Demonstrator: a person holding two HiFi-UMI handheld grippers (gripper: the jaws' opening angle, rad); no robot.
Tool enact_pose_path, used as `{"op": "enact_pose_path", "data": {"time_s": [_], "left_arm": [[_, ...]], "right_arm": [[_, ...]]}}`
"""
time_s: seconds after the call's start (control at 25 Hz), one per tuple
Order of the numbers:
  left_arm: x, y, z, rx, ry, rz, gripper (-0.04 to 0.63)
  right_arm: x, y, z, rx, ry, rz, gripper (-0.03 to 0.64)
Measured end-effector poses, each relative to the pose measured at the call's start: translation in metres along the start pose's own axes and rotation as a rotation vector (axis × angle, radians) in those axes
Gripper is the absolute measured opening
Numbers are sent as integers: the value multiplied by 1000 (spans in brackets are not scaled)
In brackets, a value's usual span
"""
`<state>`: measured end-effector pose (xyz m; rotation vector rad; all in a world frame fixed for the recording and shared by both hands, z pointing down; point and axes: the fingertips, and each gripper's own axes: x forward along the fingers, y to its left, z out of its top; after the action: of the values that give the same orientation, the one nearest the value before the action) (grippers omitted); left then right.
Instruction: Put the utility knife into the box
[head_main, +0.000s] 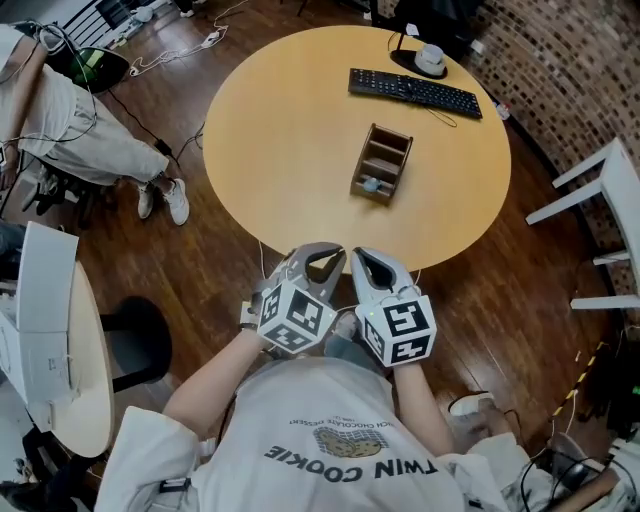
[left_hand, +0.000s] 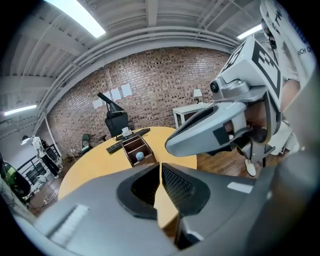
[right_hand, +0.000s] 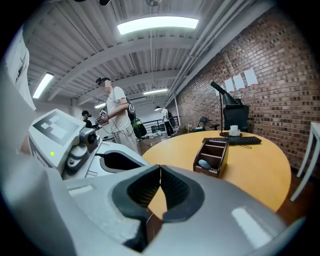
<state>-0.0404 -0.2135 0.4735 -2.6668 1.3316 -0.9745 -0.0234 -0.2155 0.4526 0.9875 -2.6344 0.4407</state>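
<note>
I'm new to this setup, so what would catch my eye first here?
The left gripper and right gripper sit side by side near the person's chest, both shut and empty. Beyond them, a round wooden table carries a compartmented wooden box near its middle and a black keyboard at the far edge.

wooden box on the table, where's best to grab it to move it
Probably one long side wall of the wooden box, pinched from above over its open top. The walls are thin upright boards that jaws can straddle; the whole box looks too wide. Avoid the near compartment, where a small blue-grey object lies.
</note>
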Motion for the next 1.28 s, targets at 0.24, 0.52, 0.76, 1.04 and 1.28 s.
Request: {"op": "enact_pose_path", "data": {"time_s": [0.24, 0.52, 0.76, 1.04, 1.28], "left_arm": [[-49, -9, -13, -44, -53, -2, 21], [-103, -32, -28, -84, -107, -22, 12], [-142, -59, -41, -141, -151, -57, 9], [-173, -87, -39, -231, -207, -78, 8], [-196, -103, -40, -269, -221, -52, 8]], "right_arm": [[-13, 44, -10, -9, -1, -29, 3], [-37, 96, -25, -9, 1, -74, 3], [-65, 135, -42, -1, 6, -119, 3], [-98, 160, -51, 3, -1, -170, 2], [-119, 181, -56, -2, -14, -169, 2]]}}
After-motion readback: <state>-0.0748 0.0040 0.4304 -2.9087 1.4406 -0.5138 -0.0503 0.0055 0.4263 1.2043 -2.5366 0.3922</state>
